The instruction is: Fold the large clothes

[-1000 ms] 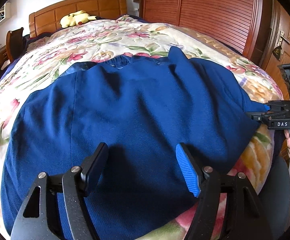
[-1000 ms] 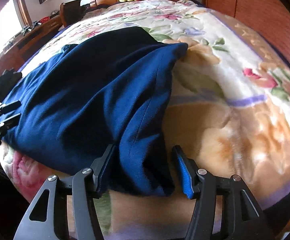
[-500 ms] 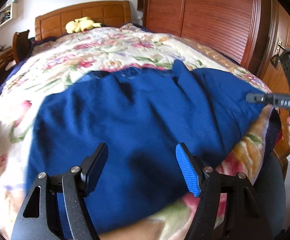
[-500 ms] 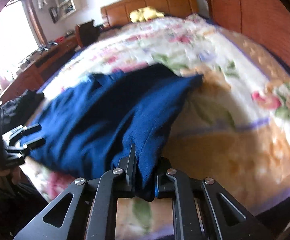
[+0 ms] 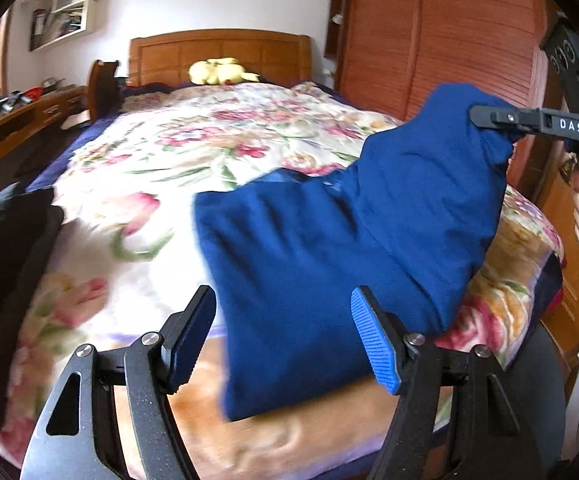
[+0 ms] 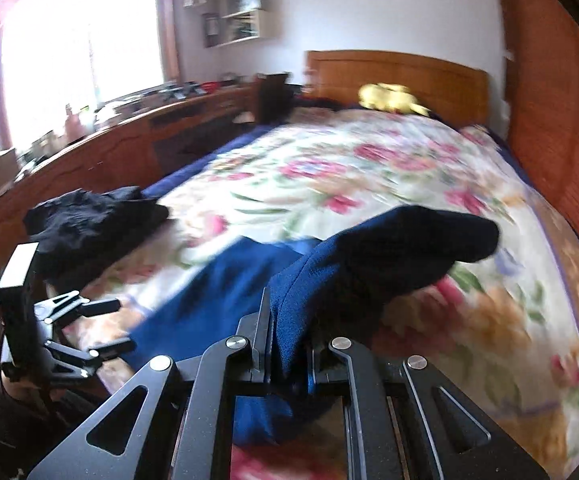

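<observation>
A large navy blue garment (image 5: 329, 240) lies on the floral bedspread (image 5: 149, 168) at the foot of the bed. My right gripper (image 6: 287, 356) is shut on one edge of the garment (image 6: 369, 264) and holds it lifted off the bed; it also shows in the left wrist view (image 5: 489, 118), high at the right. My left gripper (image 5: 285, 336) is open and empty, hovering just above the garment's near edge. It shows in the right wrist view (image 6: 113, 324) at the lower left, jaws apart.
A black pile of clothing (image 5: 5, 240) lies at the bed's left edge. A yellow plush toy (image 5: 217, 72) sits by the wooden headboard. A wooden wardrobe (image 5: 449, 40) stands at the right, a long wooden desk (image 6: 109, 148) at the left.
My right gripper shut on the garment's edge and raised it up and leftward. Both cameras rose and pulled back. The garment's left part now covers less of the bed.
</observation>
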A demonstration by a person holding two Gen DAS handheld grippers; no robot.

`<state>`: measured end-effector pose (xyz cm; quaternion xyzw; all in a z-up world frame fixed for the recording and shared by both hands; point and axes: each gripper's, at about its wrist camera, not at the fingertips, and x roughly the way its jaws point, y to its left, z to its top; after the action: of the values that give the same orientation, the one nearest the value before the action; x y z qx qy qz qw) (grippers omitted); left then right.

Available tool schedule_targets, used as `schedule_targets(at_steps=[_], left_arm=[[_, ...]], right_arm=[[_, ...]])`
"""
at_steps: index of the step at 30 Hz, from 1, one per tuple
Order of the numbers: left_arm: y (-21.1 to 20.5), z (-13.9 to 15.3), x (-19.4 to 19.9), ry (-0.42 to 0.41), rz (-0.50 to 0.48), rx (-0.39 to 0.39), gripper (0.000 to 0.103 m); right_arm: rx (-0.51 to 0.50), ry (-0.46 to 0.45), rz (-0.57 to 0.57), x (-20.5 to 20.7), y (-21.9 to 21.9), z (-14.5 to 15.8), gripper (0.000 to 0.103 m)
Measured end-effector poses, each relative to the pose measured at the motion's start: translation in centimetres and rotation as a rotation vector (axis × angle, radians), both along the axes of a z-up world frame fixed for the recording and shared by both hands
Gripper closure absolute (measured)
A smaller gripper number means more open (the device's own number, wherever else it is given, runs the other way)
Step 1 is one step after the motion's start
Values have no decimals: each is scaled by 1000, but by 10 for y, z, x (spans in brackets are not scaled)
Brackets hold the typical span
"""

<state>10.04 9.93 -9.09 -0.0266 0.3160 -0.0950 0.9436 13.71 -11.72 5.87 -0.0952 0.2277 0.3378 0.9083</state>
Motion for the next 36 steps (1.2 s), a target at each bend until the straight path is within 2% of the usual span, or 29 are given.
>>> schedule_targets(at_steps=[5,7,10,11,12,18,22,26,30,36], left_arm=[[37,1,-7,-14,72,-29,32],[50,1,-9,-23,108,-41,32],[61,1,-8,-24,133,-60,32],[63,2,-8,-27,138,-65,32],[64,3,-7,-30,139,-68,32],[60,8,-5,-50,116,-81,32],[51,10,-2,-58,92,-78,32],[41,8,6,-46,78,-67,32],[30,8,12,-37,71,-60,32],[18,5,25,-19,61,-48,32]], right_arm=[[-55,39,127,-2,72,-16,90],[-90,57,139,-1,93,-26,87],[-111,63,152,1,106,-34,75],[-115,71,155,8,104,-36,68],[-114,72,159,11,101,-36,66],[-101,40,102,-1,78,-28,64],[-123,56,30,1,57,-43,64],[-170,105,-12,8,44,-72,64],[-174,185,-1,13,43,-98,64],[-117,292,23,27,39,-114,64]])
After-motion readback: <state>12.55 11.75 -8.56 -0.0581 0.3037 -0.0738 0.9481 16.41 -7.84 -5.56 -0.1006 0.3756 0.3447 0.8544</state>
